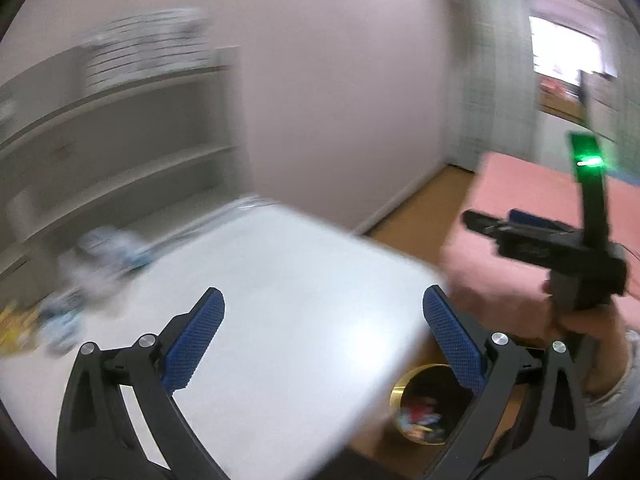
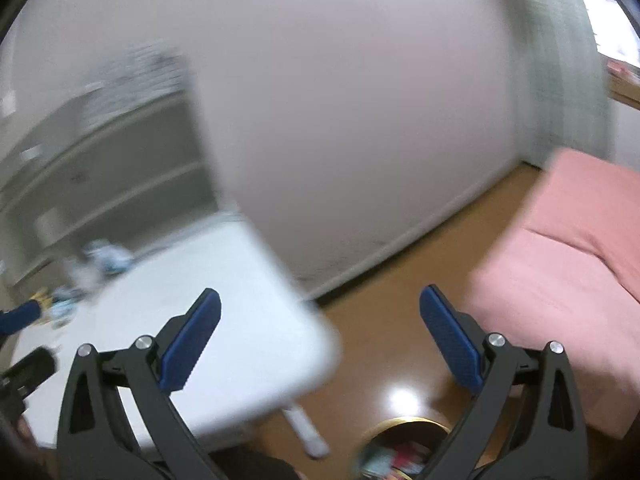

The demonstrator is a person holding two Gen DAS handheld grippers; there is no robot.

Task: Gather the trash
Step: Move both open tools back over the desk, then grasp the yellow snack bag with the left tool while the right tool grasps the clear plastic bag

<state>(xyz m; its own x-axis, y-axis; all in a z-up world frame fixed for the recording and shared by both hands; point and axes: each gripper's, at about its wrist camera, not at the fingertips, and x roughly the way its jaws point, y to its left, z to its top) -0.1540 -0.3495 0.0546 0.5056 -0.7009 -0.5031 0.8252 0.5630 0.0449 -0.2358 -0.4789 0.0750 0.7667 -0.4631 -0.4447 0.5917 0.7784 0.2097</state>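
Observation:
Both views are motion-blurred. Crumpled white-and-blue wrappers [image 1: 100, 256] and a yellow scrap [image 1: 16, 324] lie at the far left of a white table [image 1: 280, 280]. They also show in the right wrist view [image 2: 104, 258]. A gold-rimmed bin [image 1: 424, 408] with colourful trash stands on the floor below the table's right corner; it also shows in the right wrist view [image 2: 400, 452]. My left gripper [image 1: 324, 344] is open and empty above the table. My right gripper [image 2: 320, 340] is open and empty above the table corner and floor; it also shows in the left wrist view [image 1: 500, 228].
A grey shelf unit [image 1: 120, 140] stands behind the table against a white wall. A pink bed or sofa [image 2: 560, 260] is at the right on a brown wooden floor [image 2: 400, 280]. A window [image 1: 568, 52] is at the far right.

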